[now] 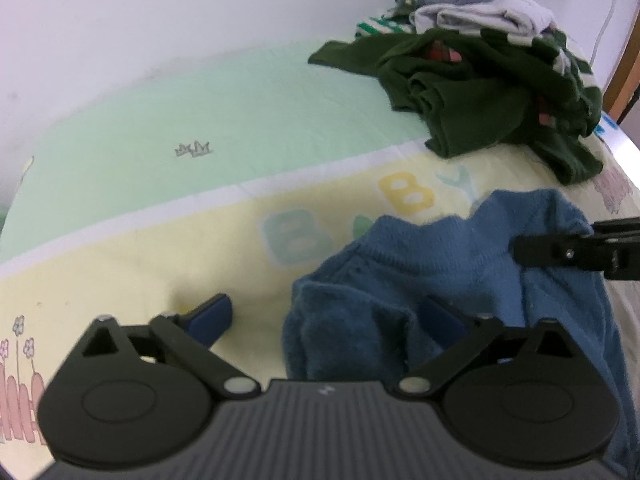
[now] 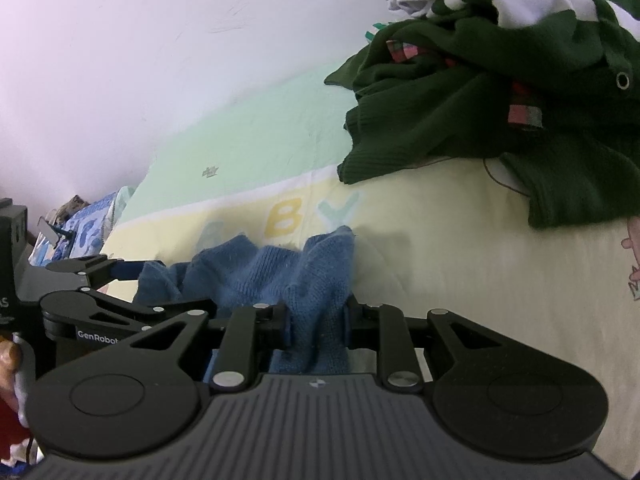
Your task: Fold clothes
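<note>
left wrist view: left tongs spread wide over the bed, one finger on bare sheet, the other against the blue knit garment, nothing pinched. right tongs pinching that blue knit, bunched up mid-bed by the "baby" lettering. towards the far edge by the wall, a dark green sweater sprawls under a heap of pale clothes.

Bed has a printed sheet: mint-green band by the wall, white stripe, then pale yellow with "BABY" letters. Blue knit garment lies rumpled on the yellow part. Pile of clothes, dark green one on the near side, sits at the far right corner.
</note>
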Motion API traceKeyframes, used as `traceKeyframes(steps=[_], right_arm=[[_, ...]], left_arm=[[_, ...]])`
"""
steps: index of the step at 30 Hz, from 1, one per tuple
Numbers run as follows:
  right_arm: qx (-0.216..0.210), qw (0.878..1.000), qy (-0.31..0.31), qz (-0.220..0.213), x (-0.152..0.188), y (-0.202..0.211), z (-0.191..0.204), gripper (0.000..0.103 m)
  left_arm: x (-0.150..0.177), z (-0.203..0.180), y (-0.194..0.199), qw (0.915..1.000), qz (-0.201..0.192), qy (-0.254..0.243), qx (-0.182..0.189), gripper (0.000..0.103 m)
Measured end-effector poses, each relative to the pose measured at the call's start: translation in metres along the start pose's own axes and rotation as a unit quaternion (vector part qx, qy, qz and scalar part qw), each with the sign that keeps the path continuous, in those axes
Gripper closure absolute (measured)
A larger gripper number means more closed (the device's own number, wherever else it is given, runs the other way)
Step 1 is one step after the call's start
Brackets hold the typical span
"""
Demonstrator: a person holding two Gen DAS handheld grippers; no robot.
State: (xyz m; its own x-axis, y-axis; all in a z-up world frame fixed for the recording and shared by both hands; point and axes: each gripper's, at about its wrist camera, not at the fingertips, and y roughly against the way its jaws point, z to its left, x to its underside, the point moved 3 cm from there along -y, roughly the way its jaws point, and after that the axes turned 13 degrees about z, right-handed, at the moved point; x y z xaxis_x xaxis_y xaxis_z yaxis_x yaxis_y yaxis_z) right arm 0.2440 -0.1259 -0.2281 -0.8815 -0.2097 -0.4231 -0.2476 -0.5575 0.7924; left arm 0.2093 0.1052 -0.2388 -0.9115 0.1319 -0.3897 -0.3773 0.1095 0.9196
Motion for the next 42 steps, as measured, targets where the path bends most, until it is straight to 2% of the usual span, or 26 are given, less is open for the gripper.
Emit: traceKeyframes(steps=[4,9,10,12,15,17,21,25,30,32,33,34,35,38,42], right_arm=[[-0.003,1.0,0.003,0.0,0.0,0.0,-0.001,0.081],[-0.006,1.0,0.007,0.0,0.0,0.0,-0.002,0.081],[-0.008,1.0,0.006,0.0,0.0,0.0,-0.003,0.081],[-0.012,1.0,0.003,0.001,0.0,0.001,-0.004,0.081],[-0.021,1.0,0.0,0.005,-0.001,0.001,-0.007,0.082],[-0.026,1.0,-0.001,0.008,-0.002,0.001,-0.009,0.082],[-0.026,0.999,0.008,0.017,-0.004,0.001,-0.007,0.08],[-0.04,0.999,-0.004,0.028,-0.005,0.001,-0.008,0.069],[-0.061,0.998,-0.016,0.028,-0.005,0.001,-0.011,0.065],[-0.061,0.998,-0.017,0.026,-0.005,0.001,-0.011,0.067],[-0.059,0.998,-0.017,0.026,-0.005,0.0,-0.011,0.07],[-0.052,0.998,-0.016,0.026,-0.006,0.0,-0.011,0.077],[-0.046,0.998,-0.016,0.026,-0.006,0.0,-0.01,0.08],[-0.041,0.999,-0.011,0.026,-0.005,0.002,-0.01,0.082],[-0.06,0.998,-0.005,0.013,-0.007,0.013,-0.007,0.083]], left_arm=[[0.002,-0.003,0.004,0.9998,-0.01,-0.017,0.006,0.018],[0.001,-0.004,0.003,0.9994,-0.009,-0.029,0.015,0.018],[0.0,-0.004,0.003,0.9993,-0.008,-0.031,0.018,0.017],[0.002,-0.002,0.003,0.9985,-0.005,-0.04,0.036,0.007],[0.006,0.0,0.004,0.9971,-0.003,-0.054,0.054,0.006],[0.009,0.004,0.008,0.9948,-0.002,-0.06,0.082,0.005],[0.007,0.015,0.009,0.992,0.0,-0.037,0.12,0.004],[0.003,0.022,0.008,0.9906,-0.005,-0.009,0.136,0.006],[0.003,0.019,0.009,0.9932,-0.021,-0.008,0.115,0.021],[0.003,0.018,0.009,0.9937,-0.025,-0.008,0.109,0.04],[0.002,0.018,0.009,0.9945,-0.026,-0.005,0.102,0.045],[0.001,0.017,0.009,0.9949,-0.025,-0.006,0.098,0.06],[0.001,0.017,0.01,0.9952,-0.024,-0.007,0.094,0.069],[0.002,0.019,0.011,0.996,-0.026,-0.008,0.085,0.079],[0.003,0.023,0.019,0.9956,-0.031,0.001,0.088,0.084]])
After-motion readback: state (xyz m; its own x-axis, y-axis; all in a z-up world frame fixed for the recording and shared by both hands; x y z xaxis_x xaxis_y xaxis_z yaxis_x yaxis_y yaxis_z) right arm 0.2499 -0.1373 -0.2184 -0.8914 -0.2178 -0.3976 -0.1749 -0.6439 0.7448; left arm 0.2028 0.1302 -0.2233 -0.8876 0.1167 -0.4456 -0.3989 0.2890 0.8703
